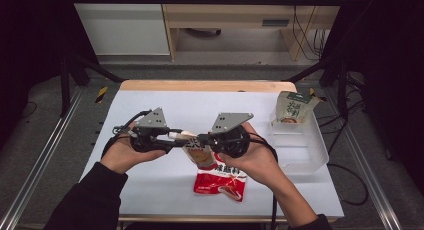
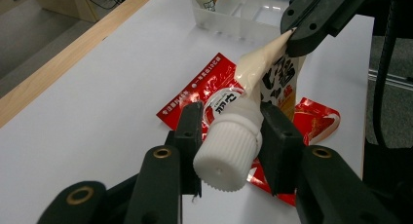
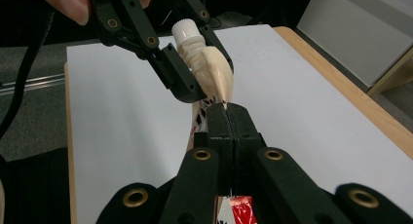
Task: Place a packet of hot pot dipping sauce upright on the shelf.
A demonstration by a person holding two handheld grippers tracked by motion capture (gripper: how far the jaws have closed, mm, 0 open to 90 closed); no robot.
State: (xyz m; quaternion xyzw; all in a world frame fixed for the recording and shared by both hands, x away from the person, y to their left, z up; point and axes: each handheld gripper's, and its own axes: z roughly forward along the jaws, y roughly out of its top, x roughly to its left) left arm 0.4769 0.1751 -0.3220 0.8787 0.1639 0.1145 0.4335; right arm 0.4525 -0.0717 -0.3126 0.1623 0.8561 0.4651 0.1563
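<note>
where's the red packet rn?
High view: the red packet lies flat on the white table, near edge, centre, right under the spouted pouch both grippers hold. The clear bin sits to its right.

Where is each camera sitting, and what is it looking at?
High view: above the person's side, looking down on the table; both forearms, left gripper and right gripper show.
Left gripper view: on the left gripper, looking along its fingers at the cap.
Right gripper view: on the right gripper, looking at the pouch; a fingertip shows.
All share the pouch.
</note>
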